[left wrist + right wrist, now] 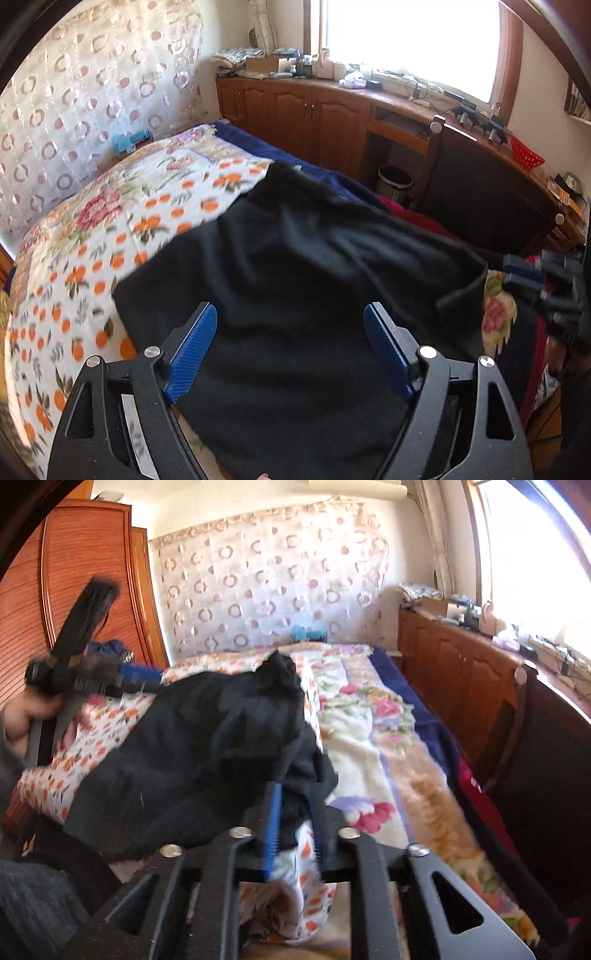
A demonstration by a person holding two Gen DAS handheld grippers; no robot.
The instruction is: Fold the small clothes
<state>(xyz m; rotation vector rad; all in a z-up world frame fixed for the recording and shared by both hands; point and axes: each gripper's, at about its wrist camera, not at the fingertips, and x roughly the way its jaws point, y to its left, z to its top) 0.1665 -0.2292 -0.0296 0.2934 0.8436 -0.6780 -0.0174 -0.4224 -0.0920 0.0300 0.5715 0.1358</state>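
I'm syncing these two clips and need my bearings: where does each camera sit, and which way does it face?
Left wrist: on the left gripper, jaws wide open above the black fabric garment, facing the bright window; right gripper at right edge.
Right wrist: on the right gripper, shut on the garment's edge, facing the ring-patterned curtain; left gripper at left.
Shared: garment, floral bedspread, wooden cabinets.

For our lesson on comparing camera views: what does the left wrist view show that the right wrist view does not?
Only the left wrist view shows the red basket and the bin. Only the right wrist view shows the wooden wardrobe and the right tongs shut on the black garment. Both show the garment on the floral blanket, and the left tongs, open.
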